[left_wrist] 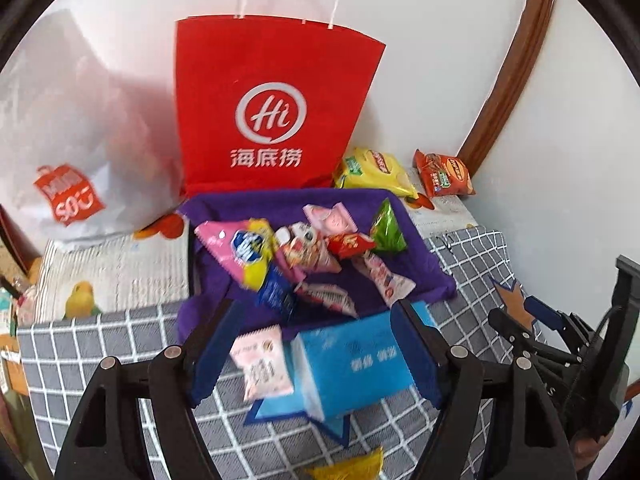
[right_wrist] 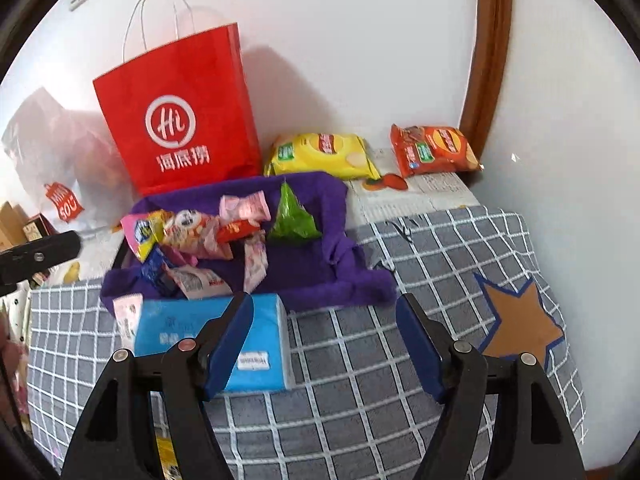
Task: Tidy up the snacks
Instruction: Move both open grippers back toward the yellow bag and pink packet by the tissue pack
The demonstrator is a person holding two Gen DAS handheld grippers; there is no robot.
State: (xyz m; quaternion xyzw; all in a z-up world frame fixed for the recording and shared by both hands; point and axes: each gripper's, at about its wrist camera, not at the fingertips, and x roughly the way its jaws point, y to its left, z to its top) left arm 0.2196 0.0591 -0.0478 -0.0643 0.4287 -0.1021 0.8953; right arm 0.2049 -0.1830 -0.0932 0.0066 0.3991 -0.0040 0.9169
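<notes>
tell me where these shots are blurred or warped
Left wrist view: motion smear on the pile of small snack packets and the light blue tissue pack; the brown wooden frame bows from fisheye. Right wrist view: sharper, the red paper bag casting a soft wall shadow.

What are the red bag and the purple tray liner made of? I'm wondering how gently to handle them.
Red bag: looks like stiff matte paper, with crisp folded edges and thin white cord handles. Purple liner: apparently soft fuzzy cloth, perhaps a towel, since it rumples and drapes.
</notes>
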